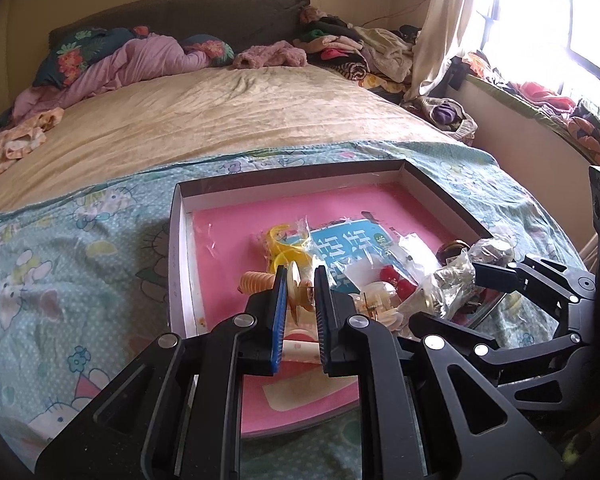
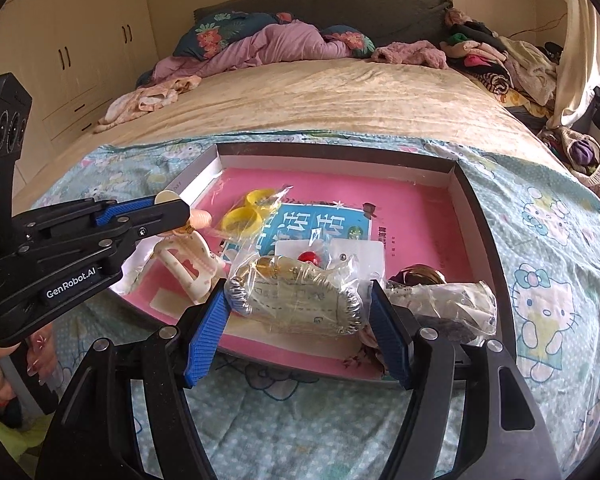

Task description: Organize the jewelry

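Note:
A shallow box (image 1: 432,184) with a pink floor (image 2: 416,208) lies on the bed and holds the jewelry. My left gripper (image 1: 302,280) is shut on a cream and gold hair clip (image 1: 296,280), held over the box's near left part; it also shows in the right wrist view (image 2: 172,204). My right gripper (image 2: 298,308) is open, its fingers either side of a clear bag of silver chain jewelry (image 2: 296,300). Yellow bangles in a bag (image 2: 248,210), a blue card (image 2: 320,228), a red bead on a white card (image 2: 309,257) and a cream hair claw (image 2: 188,268) lie in the box.
The box sits on a Hello Kitty sheet (image 2: 548,248) over a beige bed (image 2: 320,96). Another clear bag (image 2: 444,300) and a gold bangle (image 2: 420,274) lie at the box's right. Clothes are piled at the headboard (image 1: 340,44). A wardrobe (image 2: 72,40) stands at the left.

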Demonstrator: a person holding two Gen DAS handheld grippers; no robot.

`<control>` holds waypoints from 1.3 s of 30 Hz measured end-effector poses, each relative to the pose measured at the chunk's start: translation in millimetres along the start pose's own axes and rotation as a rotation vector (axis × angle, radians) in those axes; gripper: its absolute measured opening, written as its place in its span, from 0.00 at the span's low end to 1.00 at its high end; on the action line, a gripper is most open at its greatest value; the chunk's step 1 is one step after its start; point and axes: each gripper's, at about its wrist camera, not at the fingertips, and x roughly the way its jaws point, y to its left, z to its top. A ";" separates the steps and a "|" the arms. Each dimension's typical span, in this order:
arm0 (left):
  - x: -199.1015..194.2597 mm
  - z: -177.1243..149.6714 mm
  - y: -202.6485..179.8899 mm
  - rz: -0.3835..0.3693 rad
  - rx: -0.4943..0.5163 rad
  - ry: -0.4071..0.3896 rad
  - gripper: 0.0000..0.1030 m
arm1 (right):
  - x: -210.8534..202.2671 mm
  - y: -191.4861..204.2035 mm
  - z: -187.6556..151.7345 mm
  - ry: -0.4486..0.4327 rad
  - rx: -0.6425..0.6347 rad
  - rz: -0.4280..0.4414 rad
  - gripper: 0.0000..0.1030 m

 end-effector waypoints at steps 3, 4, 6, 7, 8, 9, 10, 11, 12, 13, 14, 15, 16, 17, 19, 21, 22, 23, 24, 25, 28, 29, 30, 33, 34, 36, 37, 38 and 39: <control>0.2 0.0 0.3 0.000 0.000 0.000 0.07 | 4.4 4.9 -1.5 0.004 -0.026 -0.007 0.66; 0.1 0.1 0.2 0.001 0.001 0.000 0.07 | 5.6 6.4 -1.8 0.004 -0.033 -0.009 0.66; 0.0 0.2 0.6 0.000 -0.001 0.000 0.07 | 6.5 7.8 -2.7 0.002 -0.038 -0.010 0.66; 0.0 0.4 0.4 0.001 -0.002 0.000 0.07 | 6.4 8.3 -2.9 0.001 -0.039 -0.010 0.66; -0.4 0.4 1.0 0.002 -0.005 -0.002 0.07 | 6.2 9.1 -3.7 0.000 -0.040 -0.007 0.66; -0.1 0.3 1.7 0.001 -0.006 -0.001 0.07 | 6.2 10.0 -3.7 0.001 -0.041 0.001 0.66; -0.3 0.2 1.9 0.004 -0.007 -0.003 0.07 | 6.5 10.8 -3.9 0.003 -0.041 0.009 0.66; -0.3 0.2 2.4 0.004 -0.008 -0.002 0.07 | 7.1 11.9 -4.3 0.005 -0.045 0.014 0.66; -0.1 -0.4 2.4 0.005 -0.010 -0.001 0.07 | 8.1 13.3 -4.7 0.008 -0.053 0.014 0.66; -0.5 -1.0 2.7 0.005 -0.010 0.000 0.07 | 9.2 14.3 -5.0 0.011 -0.058 0.012 0.66; -0.6 -1.4 3.1 0.007 -0.011 0.001 0.07 | 10.9 15.1 -5.5 0.016 -0.060 0.012 0.66; -0.3 -2.2 4.1 0.007 -0.014 0.003 0.07 | 12.1 15.4 -6.0 0.020 -0.060 0.012 0.66; -0.3 -2.5 4.6 0.007 -0.017 0.005 0.07 | 12.7 15.2 -6.3 0.020 -0.058 0.013 0.66; 0.1 -2.8 5.5 0.007 -0.019 0.007 0.07 | 13.0 14.5 -6.3 0.020 -0.054 0.015 0.66; 0.4 -3.1 6.3 0.005 -0.024 0.008 0.07 | 13.0 13.5 -6.6 0.023 -0.047 0.014 0.67; 0.9 -3.0 6.3 0.007 -0.019 0.007 0.07 | 13.3 12.6 -6.6 0.030 -0.041 0.017 0.67; 1.0 -3.3 6.4 0.007 -0.019 0.007 0.07 | 13.1 12.3 -6.7 0.031 -0.037 0.019 0.69; 1.1 -2.9 6.5 0.006 -0.020 0.008 0.07 | 12.3 12.1 -6.8 0.028 -0.034 0.021 0.71; 1.0 -3.0 6.6 0.005 -0.020 0.008 0.07 | 11.0 12.1 -7.0 0.024 -0.032 0.024 0.74; 0.8 -3.1 6.6 0.006 -0.020 0.008 0.07 | 9.7 11.8 -6.9 0.022 -0.028 0.028 0.76; 1.0 -3.0 7.0 0.007 -0.021 0.007 0.07 | 4.0 11.7 -8.7 0.011 -0.017 0.032 0.78; 1.2 -2.7 6.6 0.007 -0.020 0.008 0.07 | 1.3 11.5 -9.3 0.007 -0.014 0.034 0.78; 1.2 -2.7 6.7 0.007 -0.020 0.008 0.07 | -1.4 11.4 -10.3 0.003 -0.011 0.034 0.79; 1.1 -2.7 6.5 0.006 -0.021 0.009 0.07 | -11.9 8.5 -13.4 -0.017 0.002 0.025 0.83; 1.2 -2.9 6.3 0.010 -0.018 0.008 0.07 | -16.0 7.3 -14.6 -0.023 0.009 0.024 0.84; 2.0 -2.8 6.7 0.012 -0.020 0.011 0.07 | -24.7 3.9 -16.7 -0.037 0.025 0.023 0.85; 2.1 -3.0 7.1 0.014 -0.020 0.011 0.07 | -29.1 1.5 -18.0 -0.043 0.035 0.022 0.87; 1.8 -2.9 7.1 0.014 -0.022 0.011 0.08 | -32.8 -0.6 -19.5 -0.047 0.044 0.021 0.87; 2.1 -3.1 6.9 0.012 -0.022 0.012 0.10 | -36.2 -2.6 -20.6 -0.047 0.053 0.020 0.89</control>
